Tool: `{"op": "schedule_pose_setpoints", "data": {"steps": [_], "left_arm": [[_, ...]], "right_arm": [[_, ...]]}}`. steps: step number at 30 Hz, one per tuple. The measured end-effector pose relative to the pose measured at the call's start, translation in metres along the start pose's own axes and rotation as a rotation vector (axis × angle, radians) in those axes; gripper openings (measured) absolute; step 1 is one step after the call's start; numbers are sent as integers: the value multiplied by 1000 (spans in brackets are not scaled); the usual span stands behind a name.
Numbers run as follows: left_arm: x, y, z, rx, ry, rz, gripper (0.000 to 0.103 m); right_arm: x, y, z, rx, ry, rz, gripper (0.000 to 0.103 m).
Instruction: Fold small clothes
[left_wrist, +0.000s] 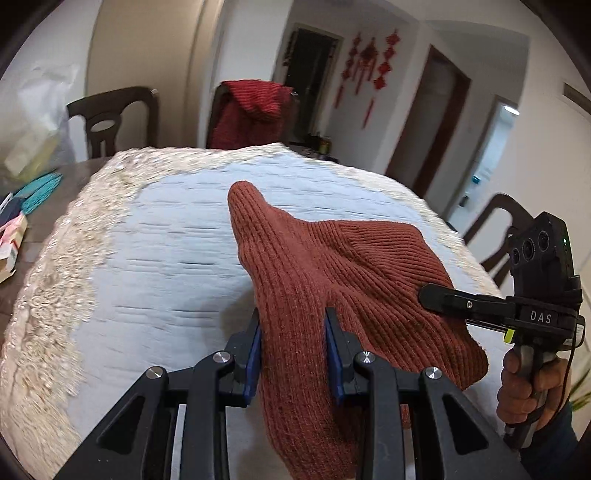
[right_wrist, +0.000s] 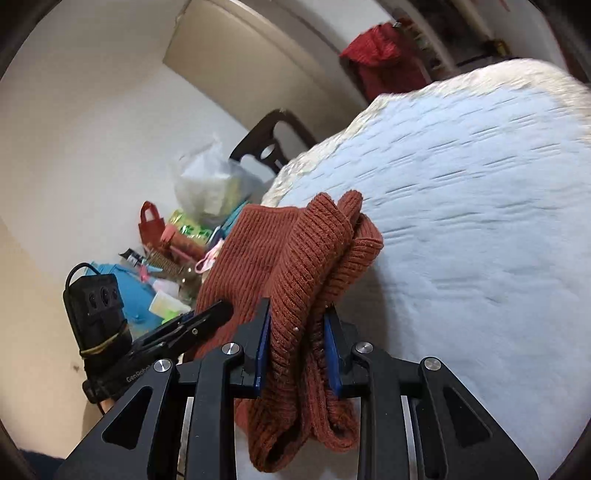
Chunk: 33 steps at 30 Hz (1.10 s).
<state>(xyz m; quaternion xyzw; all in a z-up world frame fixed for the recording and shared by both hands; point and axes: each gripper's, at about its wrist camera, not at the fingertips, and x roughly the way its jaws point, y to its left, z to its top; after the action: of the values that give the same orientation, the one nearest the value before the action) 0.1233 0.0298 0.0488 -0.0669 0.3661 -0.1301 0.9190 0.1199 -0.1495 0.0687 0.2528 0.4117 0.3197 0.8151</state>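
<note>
A rust-brown ribbed knit garment (left_wrist: 332, 258) is lifted off the pale blue quilted cloth (left_wrist: 166, 258) that covers the table. In the left wrist view my left gripper (left_wrist: 293, 317) is shut on a bunched fold of the knit, its blue pads pressing both sides. My right gripper (left_wrist: 428, 295) grips the same garment further right, held by a hand (left_wrist: 524, 384). The right wrist view shows my right gripper (right_wrist: 297, 310) shut on thick doubled folds of the knit (right_wrist: 266, 251), which droops below the jaws. My left gripper (right_wrist: 221, 310) bites the garment at the left.
The table cloth (right_wrist: 480, 221) has a cream lace border (left_wrist: 55, 295). Dark wooden chairs (left_wrist: 110, 122) stand around the table, one draped with a red cloth (left_wrist: 251, 110). Bags, boxes and small clutter (right_wrist: 177, 251) crowd the table's left end beside a plastic bag (right_wrist: 210, 181).
</note>
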Motion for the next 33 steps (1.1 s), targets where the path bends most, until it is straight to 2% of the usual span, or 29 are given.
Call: {"op": "schedule_pose_setpoints", "data": {"steps": [3,5,6,7,10,16,17,19,21,23,27,30,32,33], "left_arm": [[21,25,-4,-30,44,29,35],[32,37,-12,-63,62,44,44],[32,40,-13,-77,49,43,51],[27,43,-15,-84,44,50,54],[16,38,-18,-70,24,85,54],[-12,21,-25,-42,-29,175,53],[-18,16,-29,-39,-43,177,53],[-24,13,-36,-36,-50,179,50],[-17,8,-43,-23,-23,170,45],[-9,8,-47,-26,-2,184,45],[-23,4,-48,-35,-14,191,45],[-32,-1,-56,-19,-15,228,49],[-34,-3,-62,-17,-10,247,55],[-34,-2,-65,-19,-4,254,57]], "right_arm": [[34,-8,5,8,58,2,26],[50,-18,4,21,90,-40,28],[52,-22,4,29,98,-60,30],[53,-25,3,40,106,-58,32],[38,-25,1,31,84,-92,36],[1,23,-7,-156,-6,-206,36],[-2,34,-15,-204,1,-219,34],[1,45,-25,-261,24,-235,12],[11,48,-39,-305,73,-270,10],[20,39,-44,-313,105,-316,10],[8,38,-43,-292,89,-310,10],[-3,49,-51,-331,81,-324,17],[-3,53,-60,-351,93,-347,26],[-3,53,-66,-362,105,-366,34]]}}
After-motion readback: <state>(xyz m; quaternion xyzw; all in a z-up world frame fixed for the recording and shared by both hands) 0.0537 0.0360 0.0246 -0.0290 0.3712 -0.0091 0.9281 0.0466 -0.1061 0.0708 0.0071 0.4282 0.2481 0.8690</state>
